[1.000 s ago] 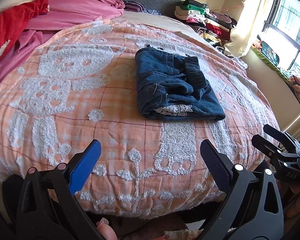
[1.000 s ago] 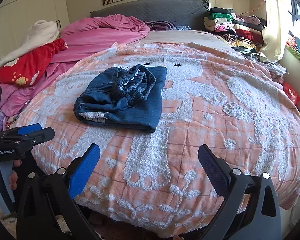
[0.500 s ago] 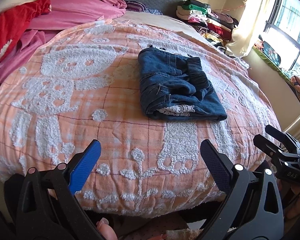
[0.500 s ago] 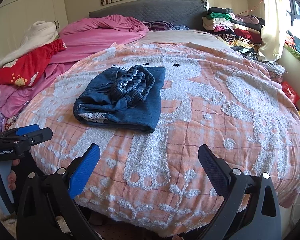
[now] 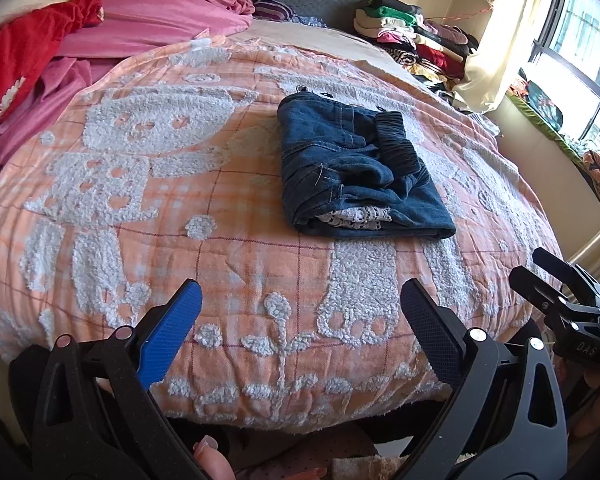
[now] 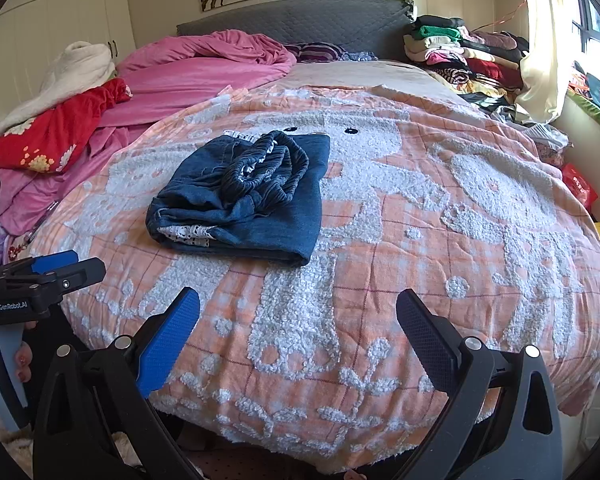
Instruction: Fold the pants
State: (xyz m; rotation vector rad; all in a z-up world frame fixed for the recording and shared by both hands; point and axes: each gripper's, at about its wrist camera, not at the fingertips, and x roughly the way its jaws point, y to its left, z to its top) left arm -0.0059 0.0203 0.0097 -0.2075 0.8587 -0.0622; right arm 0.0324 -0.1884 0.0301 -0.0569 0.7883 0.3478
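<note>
The dark blue denim pants (image 5: 356,172), folded into a compact rectangular bundle with the black elasticated waistband (image 5: 396,144) bunched on top and a strip of white lace (image 5: 356,216) showing at the near edge, lie on the bed upon the orange-and-white tufted blanket (image 5: 148,184), towards its middle. I read the bundle's long axis as running away from me, its near short edge facing the fingers. From my left gripper (image 5: 300,312) the pants lie ahead and slightly right; from my right gripper (image 6: 298,314) they lie ahead and to the left. Both grippers stand well apart from the bundle, near the foot edge of the blanket, neither plainly nearer; each has its fingers spread wide and holds nothing. I judge the fold essentially done, only the loose waistband perhaps wanting tidying. Beyond lie a pink duvet (image 6: 204,68), a red flowered cloth (image 6: 56,132) and a stack of folded clothes (image 6: 460,52).
</note>
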